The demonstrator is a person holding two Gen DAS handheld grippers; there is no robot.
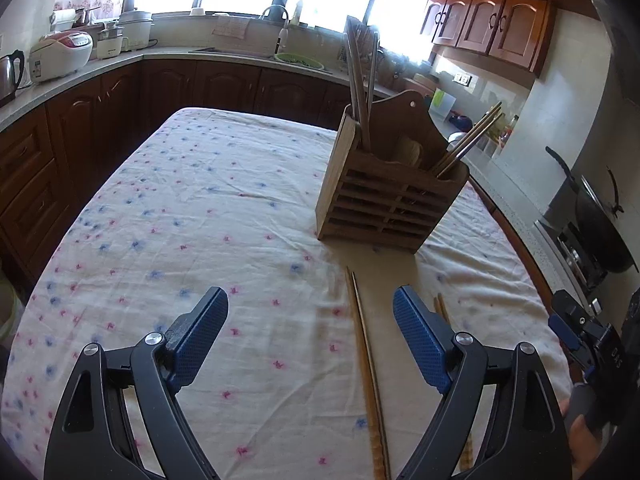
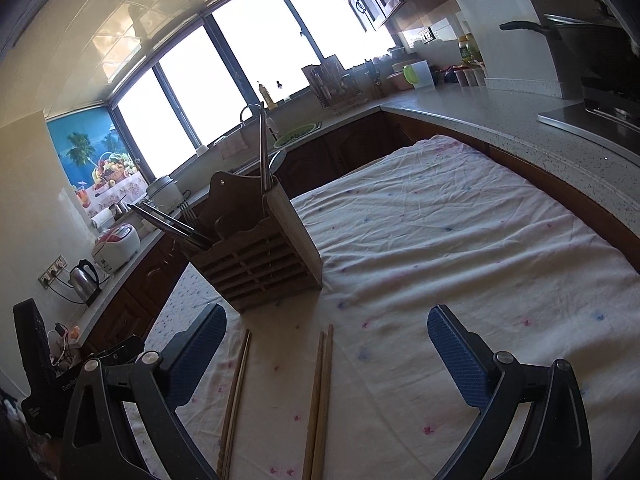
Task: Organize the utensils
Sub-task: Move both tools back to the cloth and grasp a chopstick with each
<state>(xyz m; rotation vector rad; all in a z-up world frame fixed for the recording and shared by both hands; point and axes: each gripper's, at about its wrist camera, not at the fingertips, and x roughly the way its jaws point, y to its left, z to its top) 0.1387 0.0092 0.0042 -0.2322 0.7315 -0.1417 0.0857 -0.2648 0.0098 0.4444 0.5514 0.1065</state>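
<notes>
While both my tools hang over the cloth, I list what lies under them.

Item one: near pair of wooden chopsticks (image 1: 366, 364), lower centre of the left wrist view, running from just below the holder down to the bottom edge. They lie side by side, touching, flat on the floral tablecloth (image 1: 200, 220).

Item two: second pair of wooden chopsticks (image 2: 320, 400), lower centre of the right wrist view, also flat and parallel, a little apart from the first pair.

Item three: wooden utensil holder (image 1: 384, 184), upright, centre right of the left view. Metal chopsticks (image 1: 468, 144) lean out of one compartment, long metal handles (image 1: 360, 80) out of another.

Handling, as I judge it: light, stiff, thin sticks, smooth enough to roll or scissor apart. Lying flush on soft cloth, they leave little to get under. Best held near the middle, across both sticks at once, so neither end droops.

Left gripper (image 1: 310, 324): fingers wide apart, nothing between the pads; the near pair lies below the gap, closer to the right-hand pad.

Right gripper (image 2: 326, 336): fingers wide apart, empty, second pair beneath. How high the pads hover I cannot tell.
</notes>
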